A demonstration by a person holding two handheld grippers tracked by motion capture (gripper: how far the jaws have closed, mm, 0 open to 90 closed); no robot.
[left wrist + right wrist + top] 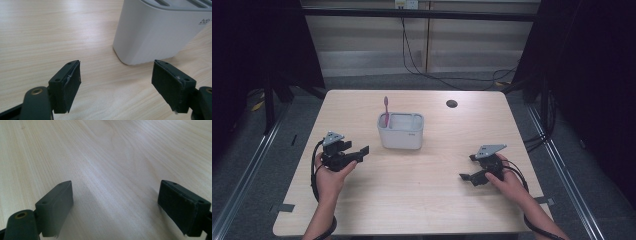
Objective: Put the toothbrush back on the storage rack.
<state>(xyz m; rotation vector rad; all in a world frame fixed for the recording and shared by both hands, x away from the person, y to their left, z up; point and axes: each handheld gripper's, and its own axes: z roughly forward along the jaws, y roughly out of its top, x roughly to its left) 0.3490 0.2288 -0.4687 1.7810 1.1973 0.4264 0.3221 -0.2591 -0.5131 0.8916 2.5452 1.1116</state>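
On table [422, 190] | both tools, left [362, 152] and right [468, 167], wide open, empty | holder [400, 132] near left

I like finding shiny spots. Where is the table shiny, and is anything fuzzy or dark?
In the right gripper view, a pale glare streak runs down the table, with shadow by the jaws. In the left gripper view, the white holder looks sharp and the near jaws look soft. In the high view, the room around the table is very dark.
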